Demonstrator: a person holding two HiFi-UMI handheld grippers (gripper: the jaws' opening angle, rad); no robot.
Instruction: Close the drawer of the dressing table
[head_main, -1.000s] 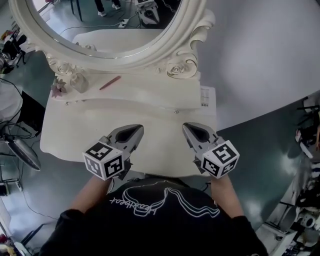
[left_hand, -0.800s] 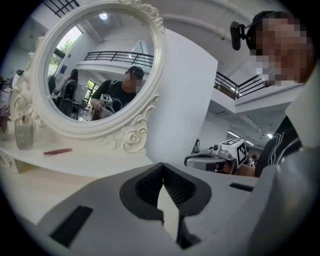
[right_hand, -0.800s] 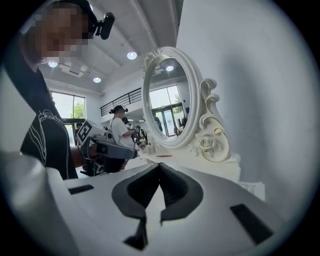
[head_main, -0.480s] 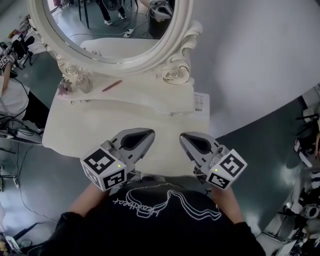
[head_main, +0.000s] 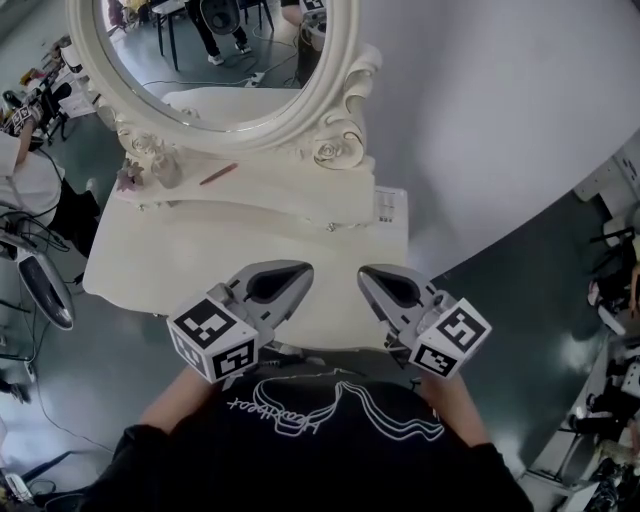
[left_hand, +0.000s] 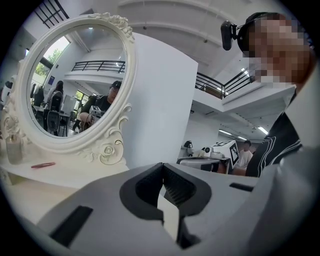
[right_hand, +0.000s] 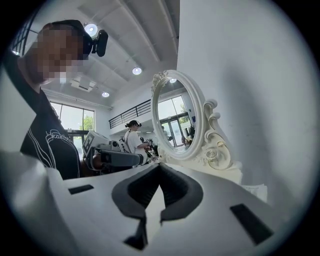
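Observation:
The white dressing table (head_main: 150, 262) stands against a white wall, with an oval mirror (head_main: 215, 50) on top. No open drawer shows; the table's front is hidden under my grippers and the person's torso. A small knob (head_main: 330, 227) sits on the front of the raised back shelf. My left gripper (head_main: 305, 268) hovers over the table's front edge, shut and empty, as its own view also shows (left_hand: 162, 165). My right gripper (head_main: 363, 272) hovers beside it, tip to tip, also shut on nothing (right_hand: 159, 165). Both point roughly level toward the mirror.
On the back shelf lie a pink pen (head_main: 218, 174), a small glass bottle (head_main: 165, 170) and a little flower (head_main: 125, 178). A paper sheet (head_main: 390, 207) rests at the table's right end. A fan (head_main: 45, 290) and cables stand on the floor at left.
Both grippers have risen above the tabletop and their tips have drawn closer together. Both have stayed shut.

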